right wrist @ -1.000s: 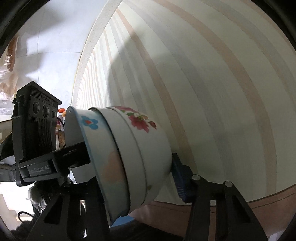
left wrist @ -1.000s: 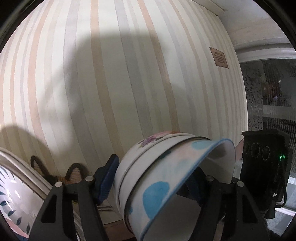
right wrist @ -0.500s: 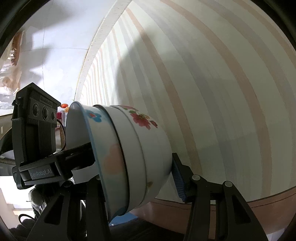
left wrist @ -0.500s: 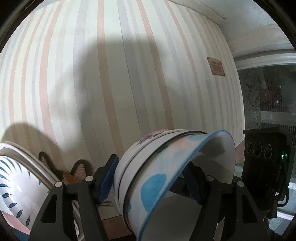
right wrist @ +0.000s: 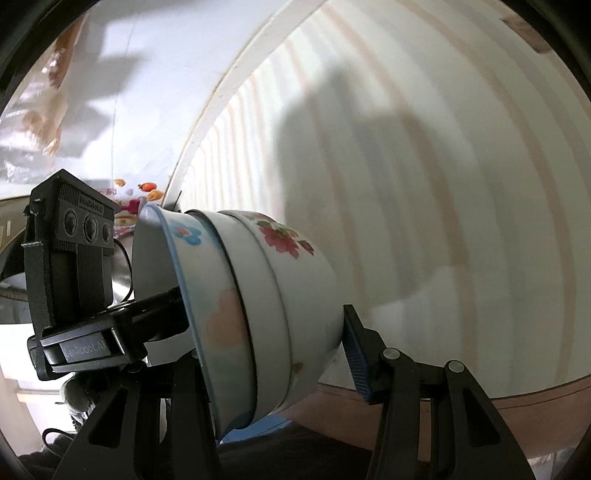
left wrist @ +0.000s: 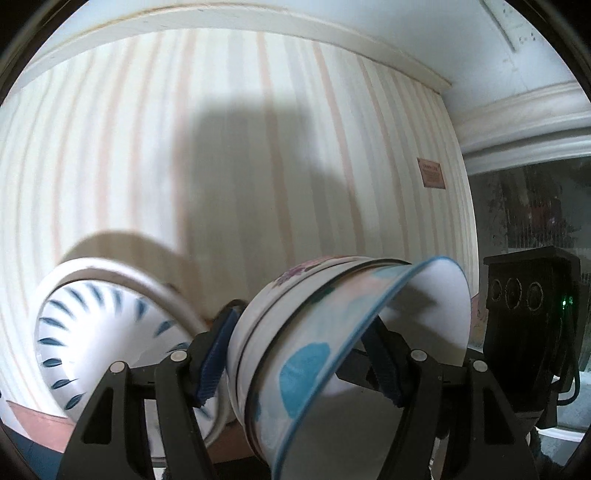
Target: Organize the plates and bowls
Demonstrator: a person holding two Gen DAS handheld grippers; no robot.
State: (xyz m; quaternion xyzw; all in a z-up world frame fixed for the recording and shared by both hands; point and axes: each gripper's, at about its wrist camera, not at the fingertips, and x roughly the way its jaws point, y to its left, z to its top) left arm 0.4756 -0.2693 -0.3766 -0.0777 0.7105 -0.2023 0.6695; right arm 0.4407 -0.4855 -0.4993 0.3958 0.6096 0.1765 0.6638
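A stack of nested bowls [left wrist: 295, 332] lies on its side in the air between both grippers. The outermost bowl is white with red flowers, and the innermost has a blue rim and pastel spots. My left gripper [left wrist: 299, 360] is shut on the stack, one blue pad on the base and the other inside the blue-rimmed bowl. From the opposite side my right gripper [right wrist: 273, 343] is shut on the same stack of bowls [right wrist: 258, 306]; one pad presses the base, and its other finger is hidden inside. A white plate with blue leaf marks [left wrist: 110, 332] stands on edge at the lower left, against the wall.
A striped wall fills both views, with a small brown plaque [left wrist: 431, 172] and a white ceiling moulding [left wrist: 258, 22] above. A dark window [left wrist: 524, 206] is at the right. A brown ledge [right wrist: 461, 402] runs below the wall. Colourful small items [right wrist: 144, 192] sit far off.
Both grippers have risen with the bowl stack still held. In the left wrist view the blue-leaf plate has come much further into sight, and the ceiling moulding now shows.
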